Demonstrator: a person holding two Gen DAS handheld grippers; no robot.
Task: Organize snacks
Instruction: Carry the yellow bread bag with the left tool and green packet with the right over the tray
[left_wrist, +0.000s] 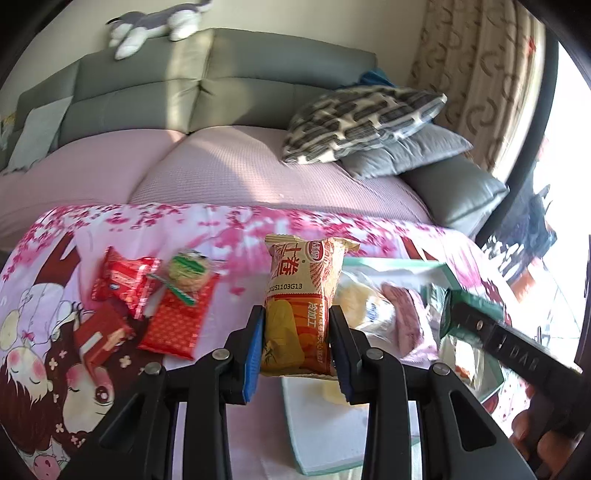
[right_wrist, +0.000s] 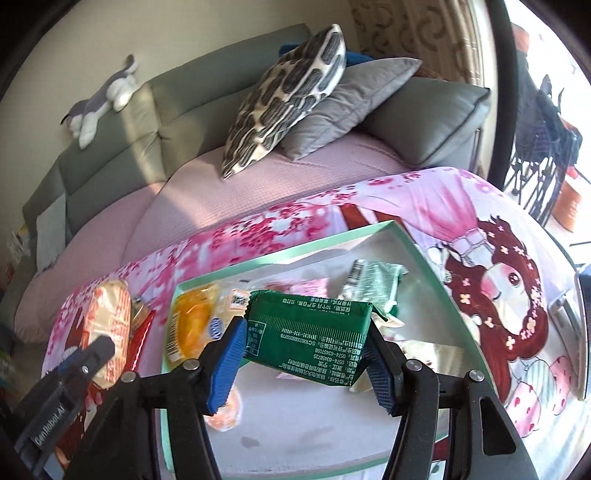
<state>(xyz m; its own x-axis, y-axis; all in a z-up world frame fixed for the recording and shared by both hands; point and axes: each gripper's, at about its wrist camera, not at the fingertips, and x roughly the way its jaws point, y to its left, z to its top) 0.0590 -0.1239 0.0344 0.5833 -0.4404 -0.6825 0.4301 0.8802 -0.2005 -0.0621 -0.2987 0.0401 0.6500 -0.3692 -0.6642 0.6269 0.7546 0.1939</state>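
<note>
- The left gripper (left_wrist: 297, 328) is seen with its jaws closed on an orange-and-red plastic snack packet printed with white characters (left_wrist: 301, 306); the blue pads press on both long sides, and the packet's long axis runs straight out ahead along the fingers.
- The right gripper (right_wrist: 304, 354) is seen with its jaws about half open yet clamped on a dark green foil-wrapped snack block with white print (right_wrist: 308, 339); the block's long axis lies across the jaws, from pad to pad.
- A shallow mint-green tray with a white floor (right_wrist: 421, 254) rests on the worktop, which is covered by a pink cartoon-print cloth (left_wrist: 229, 229).
- Inside the tray a yellow-orange clear packet (right_wrist: 188, 325), a pale green wrapped packet (right_wrist: 373, 280) and a pink packet (left_wrist: 402, 314) are already lying.
- The green block is held above the tray's middle, so the right hand is judged the nearer to a drop; a bare patch of tray floor lies directly below and towards the camera.
- The orange-and-red packet is held at the tray's left edge, with the tray just to its right, so a short sideways carry is judged to be needed.
- Several red foil packets (left_wrist: 125, 280) and a round cake in a clear wrapper with a green stripe (left_wrist: 188, 273) remain on the cloth, left of the tray, apparently still to be sorted.
</note>
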